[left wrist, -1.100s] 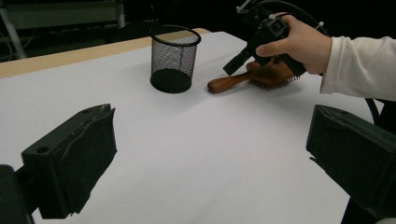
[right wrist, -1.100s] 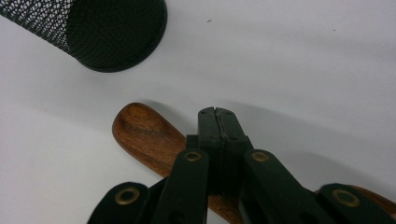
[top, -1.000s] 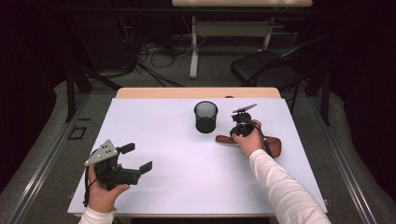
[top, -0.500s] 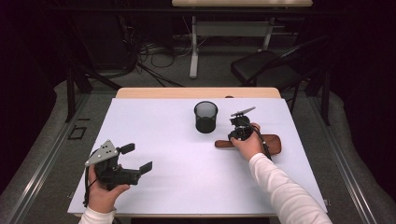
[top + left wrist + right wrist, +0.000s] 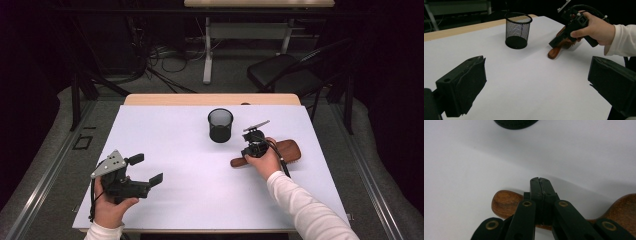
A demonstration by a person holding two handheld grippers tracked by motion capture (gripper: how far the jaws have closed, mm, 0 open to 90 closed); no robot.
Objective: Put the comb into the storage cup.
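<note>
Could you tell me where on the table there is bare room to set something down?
The widest bare patch lies between the left gripper and the wooden brush, in front of the mesh cup. The table's far-left corner is bare too. It is crowded where the right gripper meets the brush.

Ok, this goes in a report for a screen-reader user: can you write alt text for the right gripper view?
The shut right hand-held gripper points down over the handle of a wooden brush lying on a white table, its jaws pressed together above the wood with nothing visibly between them. The dark base of a mesh cup shows at the top edge.
</note>
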